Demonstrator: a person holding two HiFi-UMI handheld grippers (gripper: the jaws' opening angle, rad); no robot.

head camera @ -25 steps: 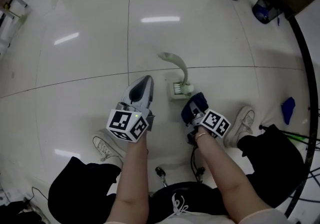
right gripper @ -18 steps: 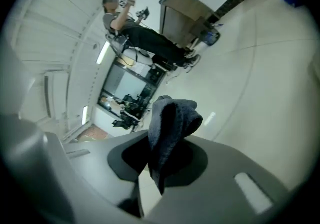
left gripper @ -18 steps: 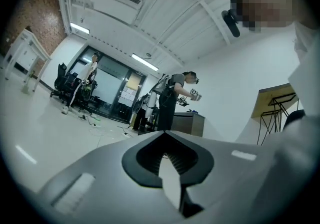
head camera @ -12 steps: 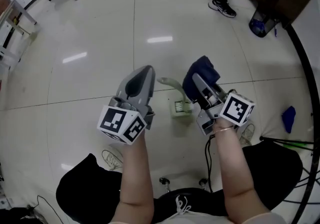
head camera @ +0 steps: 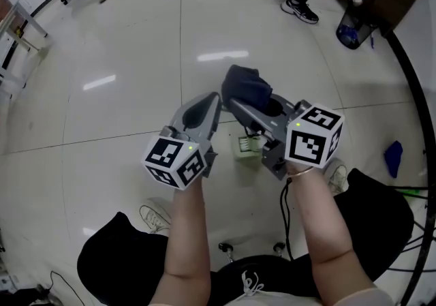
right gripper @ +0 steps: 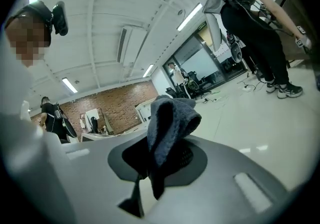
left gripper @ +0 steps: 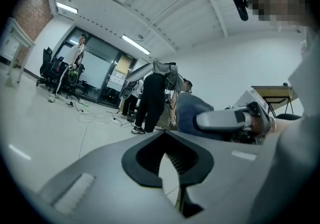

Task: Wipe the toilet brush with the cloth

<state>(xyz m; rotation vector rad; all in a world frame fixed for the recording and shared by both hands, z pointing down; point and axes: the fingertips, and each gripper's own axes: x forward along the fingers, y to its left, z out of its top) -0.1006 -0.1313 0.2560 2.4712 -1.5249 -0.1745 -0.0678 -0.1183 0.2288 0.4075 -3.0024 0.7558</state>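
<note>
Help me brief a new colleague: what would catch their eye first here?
The dark blue cloth bunched in the right gripper, held mid-frame above the floor. Beside it the left gripper holds nothing, and the pale green toilet brush sits on the floor below, partly hidden.

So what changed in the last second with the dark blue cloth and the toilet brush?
The right gripper lifted the dark blue cloth up from beside the pale green toilet brush and swung it toward the left gripper. Its grip on the cloth, the brush on the floor and the empty left gripper stayed.
</note>
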